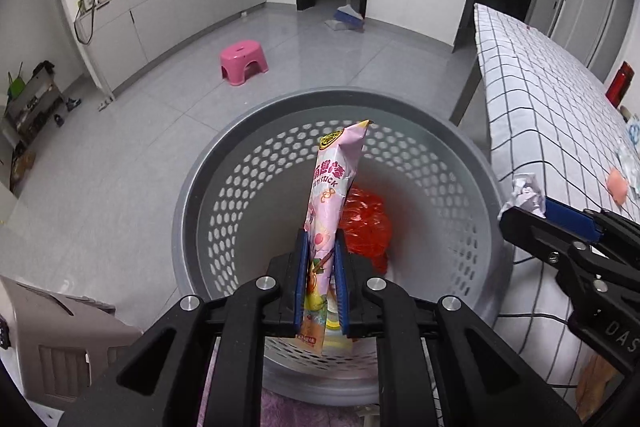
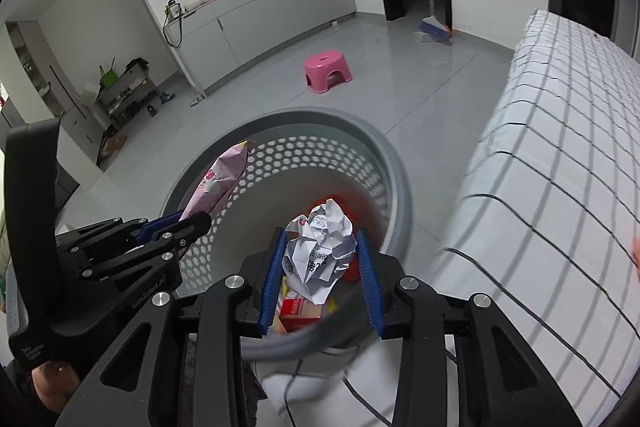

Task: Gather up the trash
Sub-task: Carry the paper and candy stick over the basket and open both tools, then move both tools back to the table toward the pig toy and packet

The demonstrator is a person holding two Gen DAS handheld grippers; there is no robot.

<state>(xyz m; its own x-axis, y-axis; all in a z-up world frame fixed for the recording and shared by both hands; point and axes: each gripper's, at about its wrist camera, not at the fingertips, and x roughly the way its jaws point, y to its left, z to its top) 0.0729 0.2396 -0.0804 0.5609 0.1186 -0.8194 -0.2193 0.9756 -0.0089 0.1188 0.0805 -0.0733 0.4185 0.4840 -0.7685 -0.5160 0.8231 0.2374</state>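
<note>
Trash sits in both of my grippers above the grey basket (image 1: 476,163), which stands on the floor just beside the checked tablecloth (image 1: 560,115). My left gripper (image 1: 321,247) is clamped on a tall pink snack wrapper (image 1: 334,179), pinched low down between the blue pads so that it stands upright over the basket's mouth with its top leaning toward the far wall of holes. My right gripper (image 2: 322,253) grips a crumpled ball of white paper (image 2: 320,247) between its blue fingers, held over the near side of the basket, closer to the tablecloth than the wrapper is. Down on the basket's bottom lies a scrunched red plastic bag (image 1: 366,223), and from the right wrist I also see a small red and tan carton (image 2: 298,311) below the paper ball. Beyond the basket, well apart from it, a pink stool (image 1: 243,61) stands on the grey floor.
</note>
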